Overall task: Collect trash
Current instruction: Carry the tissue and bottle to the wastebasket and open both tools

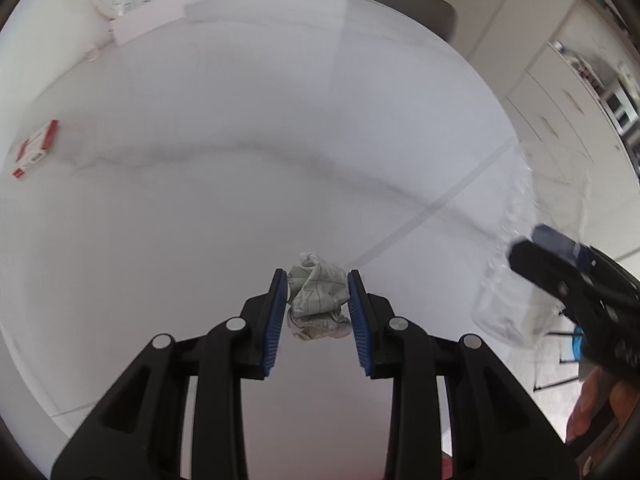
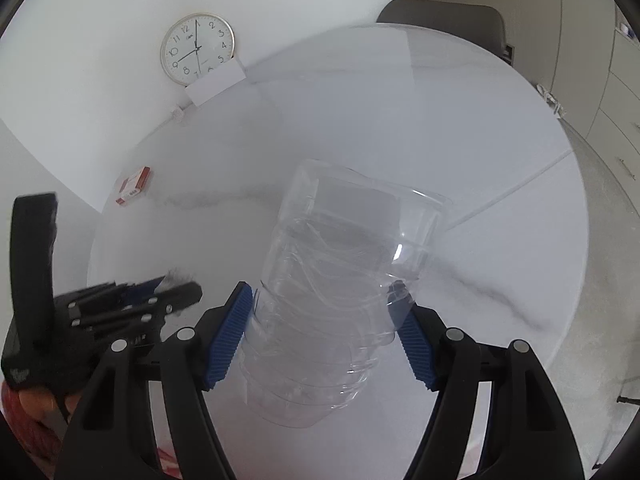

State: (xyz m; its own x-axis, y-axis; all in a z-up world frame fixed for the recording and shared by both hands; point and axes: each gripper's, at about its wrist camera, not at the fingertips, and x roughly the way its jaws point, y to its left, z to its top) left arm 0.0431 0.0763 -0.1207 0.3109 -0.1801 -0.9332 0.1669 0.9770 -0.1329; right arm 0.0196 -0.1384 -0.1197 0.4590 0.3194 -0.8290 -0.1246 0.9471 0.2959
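Note:
My left gripper (image 1: 318, 300) is shut on a crumpled ball of printed paper (image 1: 318, 302), held above the round white table (image 1: 240, 160). My right gripper (image 2: 324, 316) is shut on a clear, crushed plastic bottle (image 2: 344, 280), which sticks out forward over the table (image 2: 440, 120). The right gripper and the bottle (image 1: 516, 292) also show at the right edge of the left wrist view. The left gripper's side shows at the left of the right wrist view, blurred. A small red and white box lies on the table at the far left (image 1: 36, 148) (image 2: 134, 186).
A wall clock (image 2: 197, 49) and a white card (image 2: 216, 82) stand at the table's back edge. A grey chair (image 2: 444, 24) is behind the table. Cabinets (image 1: 560, 92) line the right side. The table's right edge drops to a pale floor (image 2: 600, 240).

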